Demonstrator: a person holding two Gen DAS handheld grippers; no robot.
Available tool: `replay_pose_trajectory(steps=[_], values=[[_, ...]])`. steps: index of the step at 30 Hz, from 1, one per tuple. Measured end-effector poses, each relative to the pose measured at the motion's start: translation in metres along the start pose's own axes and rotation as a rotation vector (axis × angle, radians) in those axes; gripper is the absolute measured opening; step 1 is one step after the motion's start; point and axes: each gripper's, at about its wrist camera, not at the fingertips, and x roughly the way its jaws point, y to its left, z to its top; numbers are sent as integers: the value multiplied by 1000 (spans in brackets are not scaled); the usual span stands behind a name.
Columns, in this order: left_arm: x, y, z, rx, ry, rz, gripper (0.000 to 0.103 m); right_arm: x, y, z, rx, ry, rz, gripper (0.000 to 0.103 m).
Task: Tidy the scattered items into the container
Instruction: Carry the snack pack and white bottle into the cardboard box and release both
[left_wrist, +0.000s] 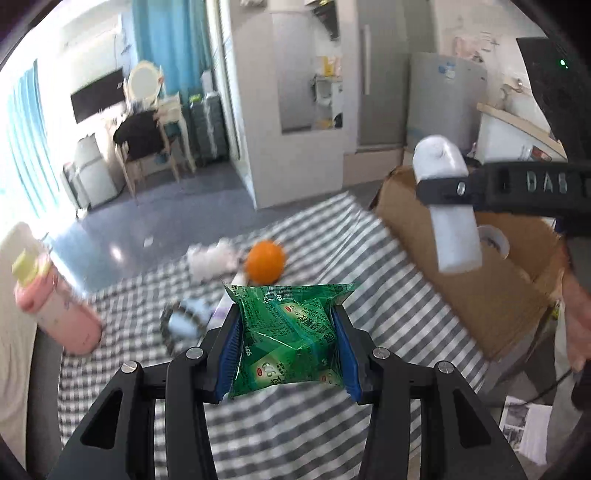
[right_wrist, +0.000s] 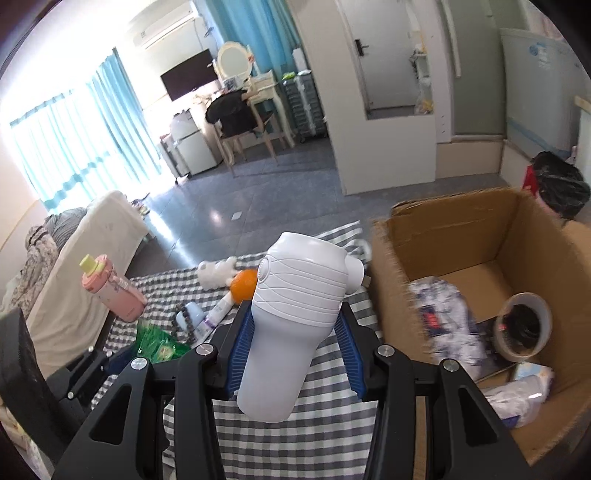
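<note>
Green packet (left_wrist: 291, 338) pinched in left claw (left_wrist: 290, 354) above the checked surface (left_wrist: 295, 435), white bottle (right_wrist: 291, 317) clamped in right claw (right_wrist: 295, 354) beside the open box (right_wrist: 491, 236), orange (left_wrist: 265, 261) and pink bottle (left_wrist: 55, 299) lying behind.

A lived-in studio flat. Ahead of the jaws, past the checked cloth (right_wrist: 266, 435), lie a tiled floor (right_wrist: 229, 199), a vanity desk (right_wrist: 264, 88) with an oval mirror (right_wrist: 233, 59), a wall TV (right_wrist: 188, 74), a small fridge (right_wrist: 192, 144) and blue curtains (right_wrist: 81, 122). Left of the jaws stands a sofa (right_wrist: 85, 258).
</note>
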Motion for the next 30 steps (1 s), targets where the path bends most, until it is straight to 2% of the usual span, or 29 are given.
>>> replay_pose_trajectory(steps=[4, 9, 13, 17, 21, 24, 25, 26, 28, 30], values=[[-6, -38, 37, 63, -75, -55, 47, -34, -28, 3, 22, -57, -61, 44], [2, -92, 77, 125, -130, -172, 48, -77, -78, 2, 85, -119, -202, 44], [23, -138, 92, 158, -119, -221, 48, -82, -123, -7, 156, -85, -303, 44], [51, -171, 101, 190, -80, -242, 48, -69, -161, -19, 219, -24, -342, 44], [77, -187, 107, 178, -43, -240, 51, -50, -183, -27, 248, 23, -362, 44], [93, -193, 107, 184, -18, -224, 64, -39, -189, -31, 258, 41, -373, 45], [97, -195, 106, 193, -13, -203, 81, -38, -192, -31, 262, 46, -379, 46], [98, -195, 105, 194, -18, -175, 89, -37, -195, -32, 269, 48, -387, 49], [98, -192, 104, 183, -40, -112, 96, -40, -199, -33, 293, 25, -390, 68], [100, -185, 106, 165, -25, -120, 100, -44, -201, -31, 307, 8, -376, 72]])
